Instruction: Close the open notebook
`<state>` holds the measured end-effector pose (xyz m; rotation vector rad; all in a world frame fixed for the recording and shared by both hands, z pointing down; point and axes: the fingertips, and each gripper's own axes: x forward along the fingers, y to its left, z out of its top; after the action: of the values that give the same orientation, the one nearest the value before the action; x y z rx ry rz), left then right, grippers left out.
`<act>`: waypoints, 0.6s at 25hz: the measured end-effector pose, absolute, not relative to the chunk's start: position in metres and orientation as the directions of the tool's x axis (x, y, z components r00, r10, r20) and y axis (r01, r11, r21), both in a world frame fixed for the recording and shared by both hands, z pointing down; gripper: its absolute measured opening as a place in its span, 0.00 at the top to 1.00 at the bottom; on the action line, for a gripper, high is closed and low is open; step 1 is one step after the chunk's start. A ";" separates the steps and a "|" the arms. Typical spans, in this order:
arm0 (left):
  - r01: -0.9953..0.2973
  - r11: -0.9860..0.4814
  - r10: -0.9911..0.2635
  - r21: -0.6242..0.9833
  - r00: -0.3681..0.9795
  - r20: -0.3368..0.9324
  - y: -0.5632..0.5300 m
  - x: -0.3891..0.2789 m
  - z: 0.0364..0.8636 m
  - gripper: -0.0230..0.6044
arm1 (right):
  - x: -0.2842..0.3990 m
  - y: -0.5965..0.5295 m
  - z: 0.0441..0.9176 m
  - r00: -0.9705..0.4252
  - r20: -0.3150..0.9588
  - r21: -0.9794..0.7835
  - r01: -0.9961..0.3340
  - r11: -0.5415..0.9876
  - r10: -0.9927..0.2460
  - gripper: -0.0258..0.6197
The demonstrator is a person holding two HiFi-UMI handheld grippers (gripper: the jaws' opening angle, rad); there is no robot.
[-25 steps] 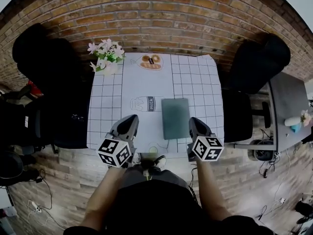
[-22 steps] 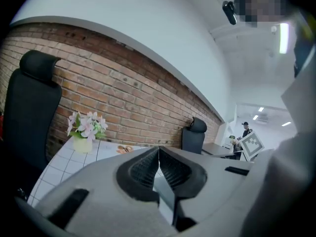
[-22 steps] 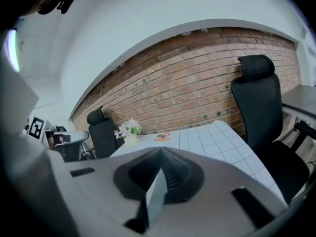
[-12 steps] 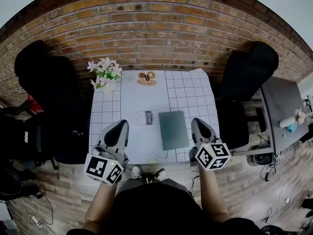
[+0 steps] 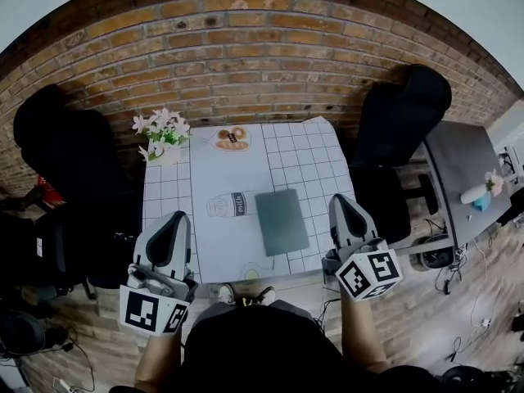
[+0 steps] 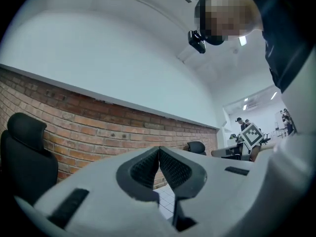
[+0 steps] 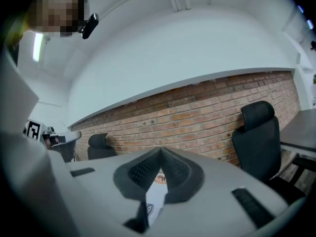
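Both claws are pinched fully together with nothing between them, the left claw (image 5: pixel 169 219) hanging over the near left corner of the desk (image 5: pixel 164 195) and the right claw (image 5: pixel 341 203) over its near right corner, each pointing about level toward the brick wall (image 5: pixel 246 64) and touching nothing. Between them the dark green notebook (image 5: pixel 281 221) lies flat with its cover down, toward the desk's near right side, so the closing step looks already finished. No further grip seems called for, only staying clear of the notebook.
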<state>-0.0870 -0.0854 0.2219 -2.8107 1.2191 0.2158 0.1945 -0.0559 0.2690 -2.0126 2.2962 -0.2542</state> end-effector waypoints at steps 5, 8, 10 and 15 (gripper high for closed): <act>-0.729 -0.684 -0.714 -0.033 0.678 -0.175 -0.087 -0.087 0.213 0.92 | 0.200 -0.051 0.247 -0.112 0.007 -0.150 -0.983 0.110 -0.994 0.94; -0.734 -0.678 -0.718 -0.042 0.674 -0.175 -0.092 -0.090 0.217 0.92 | 0.197 -0.051 0.245 -0.102 -0.006 -0.088 -0.991 0.103 -0.995 0.94; -0.736 -0.675 -0.719 -0.047 0.671 -0.180 -0.091 -0.093 0.217 0.92 | 0.194 -0.051 0.248 -0.085 -0.008 -0.043 -0.995 0.085 -0.996 0.94; -0.732 -0.679 -0.715 -0.054 0.676 -0.176 -0.091 -0.096 0.217 0.92 | 0.181 -0.051 0.248 -0.101 -0.021 -0.040 -0.994 0.101 -0.995 0.94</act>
<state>-0.0964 -0.0914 0.2168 -2.7648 1.1992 0.2133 0.1810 -0.0512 0.2482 -2.0777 2.2995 -0.0236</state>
